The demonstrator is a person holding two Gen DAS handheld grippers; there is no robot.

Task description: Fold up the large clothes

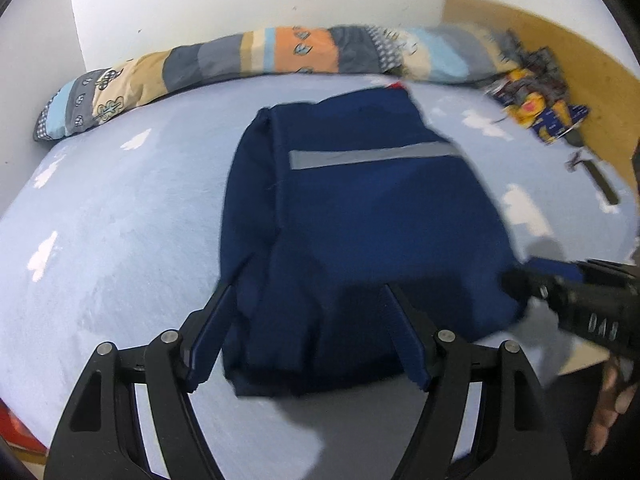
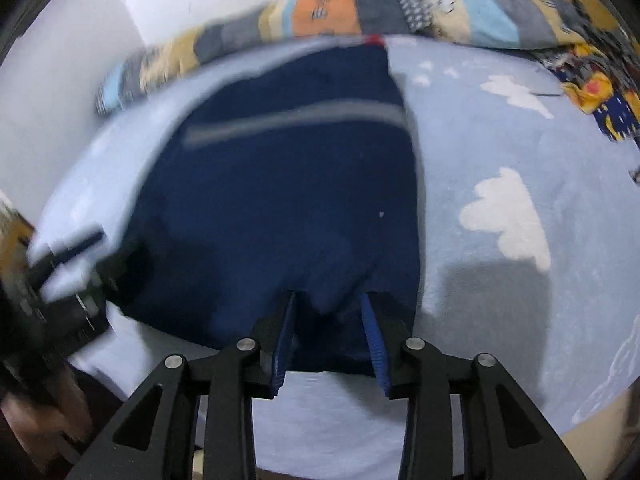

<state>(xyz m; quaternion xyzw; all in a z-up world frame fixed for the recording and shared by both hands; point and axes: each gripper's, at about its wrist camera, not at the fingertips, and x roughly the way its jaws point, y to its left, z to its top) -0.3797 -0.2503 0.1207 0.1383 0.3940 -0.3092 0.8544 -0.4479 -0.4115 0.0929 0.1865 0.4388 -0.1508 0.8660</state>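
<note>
- Bed [image 1: 120, 220] with a light-blue cover printed with white clouds, set in a white-walled corner; wooden board at the far right edge.
- Striped patchwork duvet [image 1: 248, 56] is rolled up along the far side of the bed against the wall.
- Small pile of yellow/navy patterned cloth [image 1: 536, 96] at the far right, next to the wooden board.
- Navy garment [image 1: 360, 216] lies on the bed cover in the middle, folded into a rough rectangle. A grey reflective stripe [image 1: 372, 157] runs across its upper part; a bit of red shows at its far edge.
- Left gripper [image 1: 308, 296]: jaws spread wide, above the near-left part of the garment. Fabric shows between the fingers, but they are not pinching it.
- Right gripper [image 2: 330, 300]: jaws partly apart, over the near edge of the garment. A fold of navy fabric sits between the blue pads [image 2: 370, 320]; too blurred to tell if they press on it.
- Right gripper shows in the left wrist view at the garment's near-right corner, with a hand [image 1: 612, 400] below it.
- Both views have motion blur, the right wrist more.
</note>
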